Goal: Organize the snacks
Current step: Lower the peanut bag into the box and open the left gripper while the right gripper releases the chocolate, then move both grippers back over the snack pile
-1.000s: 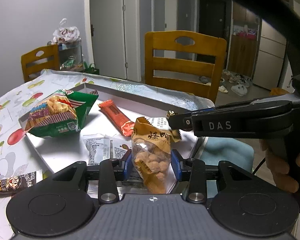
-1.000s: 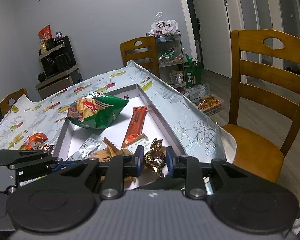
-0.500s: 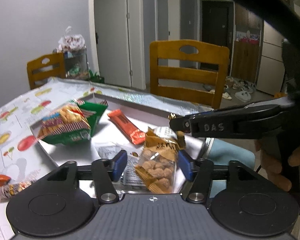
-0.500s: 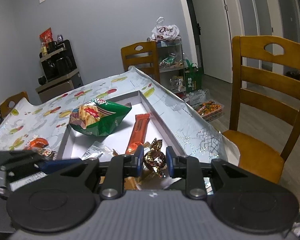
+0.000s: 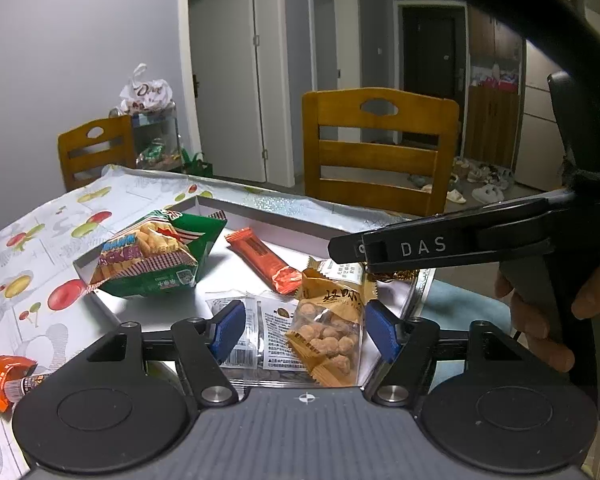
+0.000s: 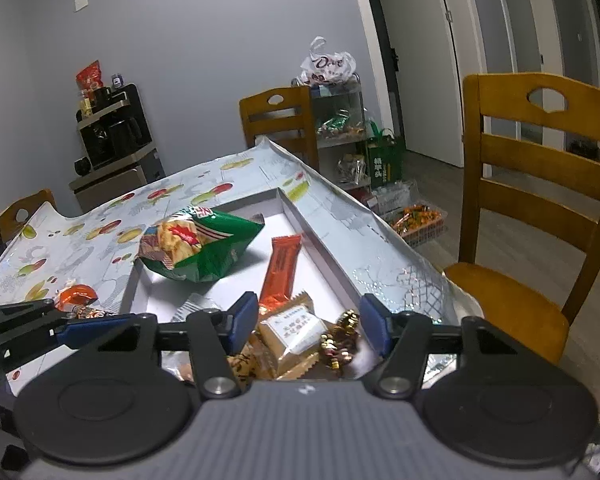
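Note:
A shallow white tray (image 5: 260,216) (image 6: 324,248) on the table holds a green cracker bag (image 5: 152,256) (image 6: 200,246), an orange bar (image 5: 264,260) (image 6: 282,270), clear packets (image 5: 256,328) and a beige packet (image 6: 294,330). My left gripper (image 5: 305,330) is open over the tray's near end; the brown nut pouch (image 5: 330,332) lies free between its fingers. My right gripper (image 6: 309,326) is open; a gold-wrapped candy (image 6: 338,344) lies in the tray between its fingers. The right gripper's finger (image 5: 440,246) crosses the left wrist view.
An orange snack and a small dark-printed packet (image 5: 4,380) (image 6: 78,300) lie on the fruit-print tablecloth left of the tray. Wooden chairs (image 5: 380,152) (image 6: 540,184) stand at the table's far and right sides. A snack shelf (image 6: 340,128) stands beyond.
Both grippers opened. The left let go of the nut pouch and the right let go of the gold candy; both now lie in the tray.

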### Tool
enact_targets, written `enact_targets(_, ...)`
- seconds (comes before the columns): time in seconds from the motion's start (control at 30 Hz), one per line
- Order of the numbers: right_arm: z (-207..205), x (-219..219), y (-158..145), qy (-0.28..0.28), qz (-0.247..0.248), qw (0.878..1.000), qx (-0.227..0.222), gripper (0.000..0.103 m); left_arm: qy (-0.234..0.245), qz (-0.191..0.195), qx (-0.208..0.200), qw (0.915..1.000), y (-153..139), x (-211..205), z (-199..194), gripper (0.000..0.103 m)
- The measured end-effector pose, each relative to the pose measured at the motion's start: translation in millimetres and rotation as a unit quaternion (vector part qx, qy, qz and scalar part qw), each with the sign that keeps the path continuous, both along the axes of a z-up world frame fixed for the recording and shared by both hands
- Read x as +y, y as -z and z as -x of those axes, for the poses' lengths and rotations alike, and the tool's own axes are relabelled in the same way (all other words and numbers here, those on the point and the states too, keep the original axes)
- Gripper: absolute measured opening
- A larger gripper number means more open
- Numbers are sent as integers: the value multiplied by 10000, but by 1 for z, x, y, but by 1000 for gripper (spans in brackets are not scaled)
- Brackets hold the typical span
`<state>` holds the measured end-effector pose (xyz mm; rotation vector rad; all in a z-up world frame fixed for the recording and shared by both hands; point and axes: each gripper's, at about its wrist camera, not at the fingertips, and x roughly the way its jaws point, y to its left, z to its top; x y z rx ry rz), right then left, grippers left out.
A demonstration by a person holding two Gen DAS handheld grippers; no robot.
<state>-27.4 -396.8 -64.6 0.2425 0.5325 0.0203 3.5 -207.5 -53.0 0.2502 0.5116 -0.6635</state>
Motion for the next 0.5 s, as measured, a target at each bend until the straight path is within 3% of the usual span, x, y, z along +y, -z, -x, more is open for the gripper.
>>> enact_targets(0.3,1,8,-5,4,50,10000,-14,77,-203,76,-41,9998,-4,13,0,103)
enact_targets(0.5,1,14,-10,9,62,10000,-35,83,-282,159,58,9995,-5,24,-2,103)
